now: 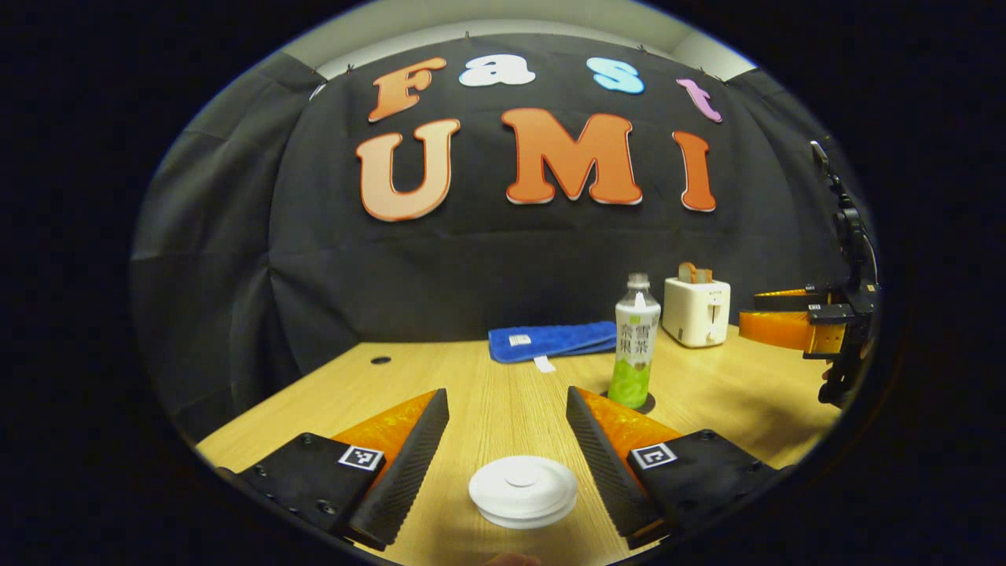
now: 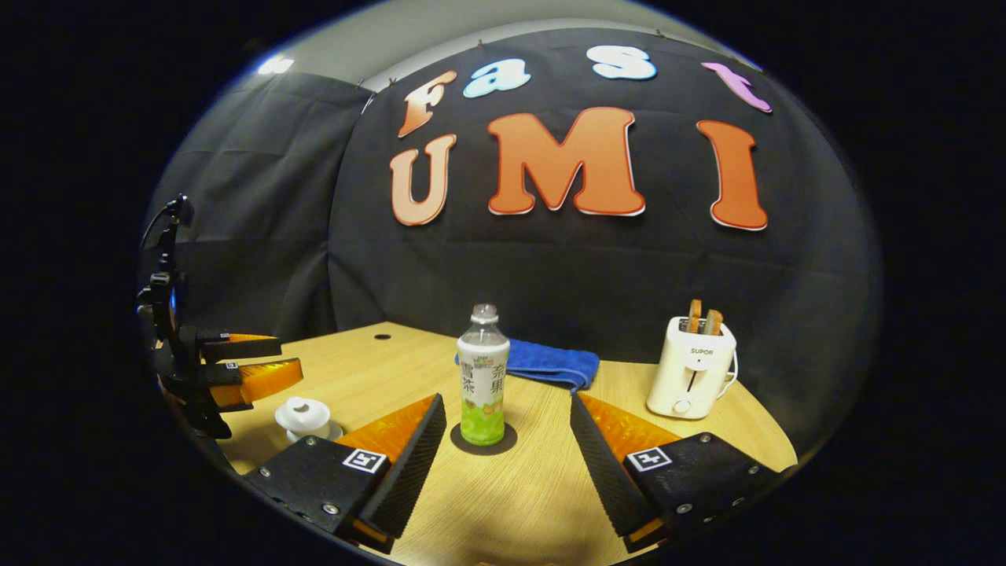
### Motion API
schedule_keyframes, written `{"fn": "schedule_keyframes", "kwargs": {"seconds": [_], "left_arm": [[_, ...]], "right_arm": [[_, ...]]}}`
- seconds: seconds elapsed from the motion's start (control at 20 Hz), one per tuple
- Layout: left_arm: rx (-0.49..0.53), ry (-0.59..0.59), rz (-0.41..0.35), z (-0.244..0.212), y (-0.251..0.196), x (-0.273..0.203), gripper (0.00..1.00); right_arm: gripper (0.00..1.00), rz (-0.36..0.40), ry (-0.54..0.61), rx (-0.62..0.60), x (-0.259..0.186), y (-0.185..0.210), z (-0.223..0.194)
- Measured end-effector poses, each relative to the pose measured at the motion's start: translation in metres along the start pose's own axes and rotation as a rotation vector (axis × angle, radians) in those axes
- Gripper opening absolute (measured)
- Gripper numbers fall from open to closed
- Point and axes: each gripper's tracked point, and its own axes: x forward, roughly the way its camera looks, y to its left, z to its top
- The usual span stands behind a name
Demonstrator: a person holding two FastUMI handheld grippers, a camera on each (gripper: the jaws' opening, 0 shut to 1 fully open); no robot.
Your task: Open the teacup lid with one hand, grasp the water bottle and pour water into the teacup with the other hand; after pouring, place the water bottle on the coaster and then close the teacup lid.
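In the left gripper view the white teacup lid (image 1: pixel 523 489) sits on the cup, low between the spread fingers of my left gripper (image 1: pixel 507 440), which is open and touches nothing. The water bottle (image 1: pixel 636 342), green-labelled with no cap that I can see, stands upright on a dark round coaster (image 1: pixel 646 406) farther off. In the right gripper view the bottle (image 2: pixel 482 377) stands on the coaster (image 2: pixel 484 444) just ahead of my open right gripper (image 2: pixel 507 440). The lidded teacup (image 2: pixel 306 418) rests at the left, below the other gripper (image 2: pixel 251 369).
A folded blue towel (image 1: pixel 552 342) lies at the back of the wooden table (image 1: pixel 503 385). A white toaster (image 1: pixel 696 310) with bread slices stands at the back right, also seen as the toaster (image 2: pixel 692 376). A small hole (image 1: pixel 380 360) marks the table's far left.
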Motion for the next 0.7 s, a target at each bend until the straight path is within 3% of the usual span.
{"fn": "schedule_keyframes", "kwargs": {"seconds": [0.05,0.1,0.15,0.25,0.3,0.4,0.45,0.7], "left_arm": [[0.001,-0.038,0.003,0.016,0.0,-0.003,1.0],[-0.005,-0.07,0.002,0.031,0.0,-0.006,0.94],[-0.016,-0.097,0.0,0.043,0.001,-0.007,0.99],[-0.038,-0.145,0.014,0.066,0.006,-0.006,0.94],[-0.044,-0.162,0.026,0.074,0.01,-0.006,0.99],[-0.047,-0.187,0.038,0.089,0.012,-0.007,0.95],[-0.053,-0.192,0.037,0.095,0.01,-0.004,0.99],[-0.106,-0.2,0.012,0.112,0.002,0.002,0.99]], "right_arm": [[0.96,-0.02,-0.02,0.001,-0.005,-0.005,0.008],[0.96,-0.044,-0.039,0.002,-0.01,-0.01,0.017],[0.96,-0.068,-0.062,0.003,-0.014,-0.015,0.025],[0.96,-0.137,-0.107,0.008,-0.024,-0.029,0.041],[0.96,-0.157,-0.125,0.005,-0.03,-0.032,0.047],[0.96,-0.184,-0.151,-0.024,-0.04,-0.036,0.057],[0.96,-0.199,-0.158,-0.044,-0.043,-0.037,0.062],[0.96,-0.242,-0.197,-0.108,-0.056,-0.03,0.086]]}}
